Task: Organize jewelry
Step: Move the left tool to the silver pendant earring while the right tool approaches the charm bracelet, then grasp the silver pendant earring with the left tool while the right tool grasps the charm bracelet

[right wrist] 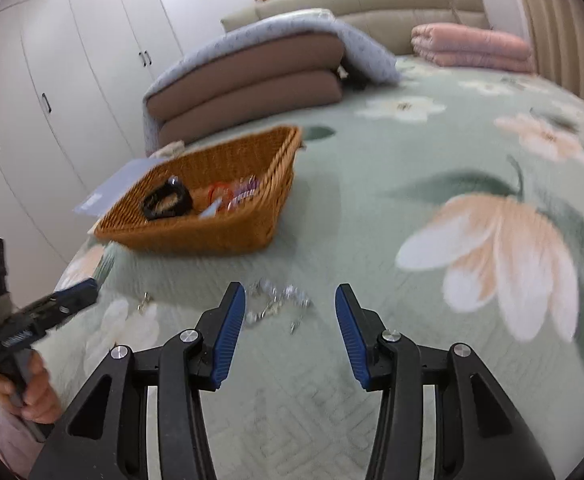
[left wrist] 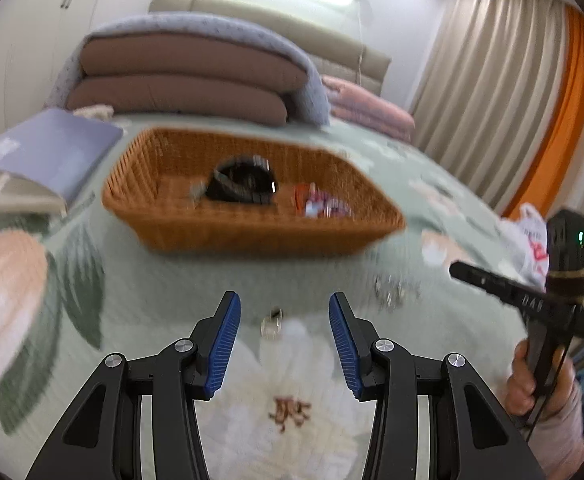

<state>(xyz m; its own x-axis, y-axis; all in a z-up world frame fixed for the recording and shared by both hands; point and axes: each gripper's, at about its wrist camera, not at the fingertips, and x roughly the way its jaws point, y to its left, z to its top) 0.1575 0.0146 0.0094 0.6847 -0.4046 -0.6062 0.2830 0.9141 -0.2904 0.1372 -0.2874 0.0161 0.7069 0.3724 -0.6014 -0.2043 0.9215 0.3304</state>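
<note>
The wicker basket [left wrist: 251,200] sits on the bed [right wrist: 372,240] and serves as the reference point for all positions below. Progress is judged as partial: the basket already contains a black band-like item [left wrist: 243,184] and a cluster of red and purple pieces [right wrist: 231,194], while two items are not yet collected. A small silver piece [left wrist: 271,322] lies on the bedspread on the near side of the basket, directly ahead of the left hand-held gripper [left wrist: 283,344], whose jaws stand wide apart and empty. A clear beaded strand [right wrist: 275,300] lies on the near side of the basket and toward its right end, just in front of the right hand-held gripper [right wrist: 289,340], which is also spread wide and carries nothing. Both views show motion blur, so fine detail of the loose pieces cannot be resolved. On the far side of the basket, folded brown cushions [left wrist: 183,80] lie under a blue quilt. A blue folder [left wrist: 51,152] lies beside the left end of the basket. No object blocks the approach to either loose item; the soft quilted surface is judged likely to complicate pinching small pieces.
</note>
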